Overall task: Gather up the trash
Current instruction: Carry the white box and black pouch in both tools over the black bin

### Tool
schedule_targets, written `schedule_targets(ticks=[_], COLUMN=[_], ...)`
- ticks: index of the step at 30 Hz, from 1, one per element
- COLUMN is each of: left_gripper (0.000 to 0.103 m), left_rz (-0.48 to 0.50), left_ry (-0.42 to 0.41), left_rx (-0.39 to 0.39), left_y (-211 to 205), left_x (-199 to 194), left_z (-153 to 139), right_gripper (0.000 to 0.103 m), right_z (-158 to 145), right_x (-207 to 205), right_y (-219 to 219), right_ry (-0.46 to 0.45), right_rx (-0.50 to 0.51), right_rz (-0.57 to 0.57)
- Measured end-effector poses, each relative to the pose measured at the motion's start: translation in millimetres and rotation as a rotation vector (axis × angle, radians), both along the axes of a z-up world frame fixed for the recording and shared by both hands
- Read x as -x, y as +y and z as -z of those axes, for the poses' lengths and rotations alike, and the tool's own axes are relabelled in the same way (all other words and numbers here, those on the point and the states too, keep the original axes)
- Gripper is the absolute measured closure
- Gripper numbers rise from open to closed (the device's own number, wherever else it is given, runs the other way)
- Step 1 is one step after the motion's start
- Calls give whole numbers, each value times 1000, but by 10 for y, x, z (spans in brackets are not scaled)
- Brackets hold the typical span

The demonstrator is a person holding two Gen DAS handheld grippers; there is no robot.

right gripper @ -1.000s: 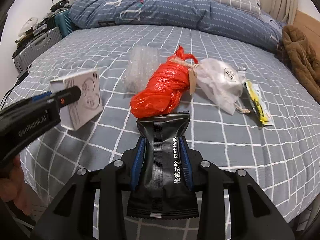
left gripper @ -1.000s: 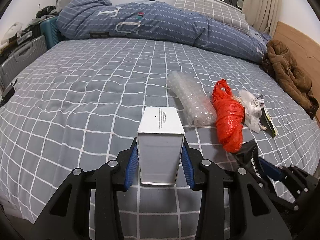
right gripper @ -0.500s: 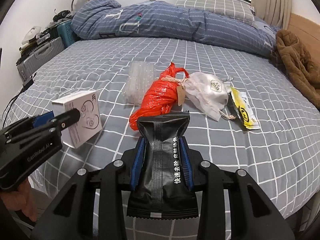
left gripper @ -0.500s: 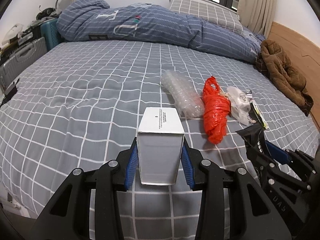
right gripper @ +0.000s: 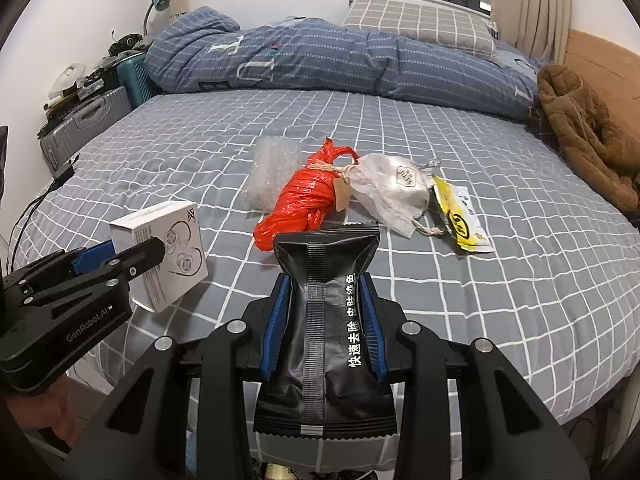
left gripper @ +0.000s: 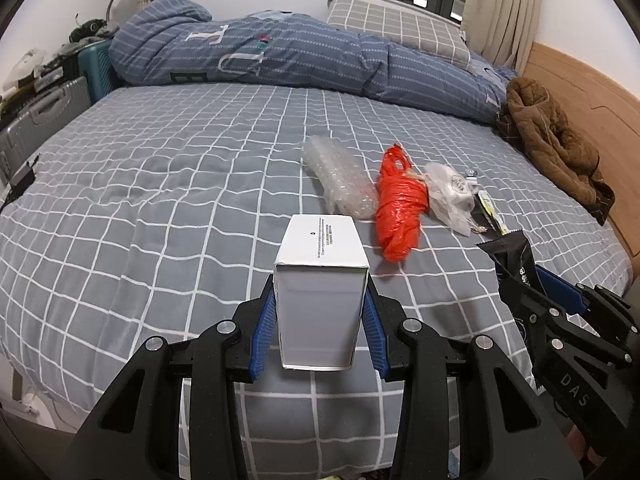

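Blue-padded left tongs [left gripper: 320, 320] are clamped on a white box [left gripper: 320, 280]; the right tongs [right gripper: 324, 320] pinch a black packet [right gripper: 324, 312] by its middle. The slick packet could slide out, or the box twist free if its cardboard walls give. Above them, mid-frame on the bed [right gripper: 500, 300], wait bubble wrap [right gripper: 272, 172], an orange bag [right gripper: 308, 204], a white pouch [right gripper: 394, 188] and a yellow wrapper [right gripper: 460, 216]. Nothing blocks them; a brown coat [right gripper: 584, 128] sits at right.
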State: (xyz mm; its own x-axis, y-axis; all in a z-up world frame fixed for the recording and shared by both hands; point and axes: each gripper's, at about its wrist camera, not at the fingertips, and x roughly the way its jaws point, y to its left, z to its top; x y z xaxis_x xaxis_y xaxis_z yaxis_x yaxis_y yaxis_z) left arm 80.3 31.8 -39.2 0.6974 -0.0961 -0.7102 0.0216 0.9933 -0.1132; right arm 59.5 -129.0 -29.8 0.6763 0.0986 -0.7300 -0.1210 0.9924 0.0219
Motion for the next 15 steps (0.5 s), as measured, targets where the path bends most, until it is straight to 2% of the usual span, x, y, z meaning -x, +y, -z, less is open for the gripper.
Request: schedule_targets(ticks=[15], left_gripper=[64], left_rz=[14], left_ry=[-3], left_rx=[-1], left_y=[-122], left_x=[287], left_z=[-68], right_gripper=[69], right_z=[-134], right_x=[292], right_y=[-205], right_ry=[-26], right_rx=[-8], right_rz=[33])
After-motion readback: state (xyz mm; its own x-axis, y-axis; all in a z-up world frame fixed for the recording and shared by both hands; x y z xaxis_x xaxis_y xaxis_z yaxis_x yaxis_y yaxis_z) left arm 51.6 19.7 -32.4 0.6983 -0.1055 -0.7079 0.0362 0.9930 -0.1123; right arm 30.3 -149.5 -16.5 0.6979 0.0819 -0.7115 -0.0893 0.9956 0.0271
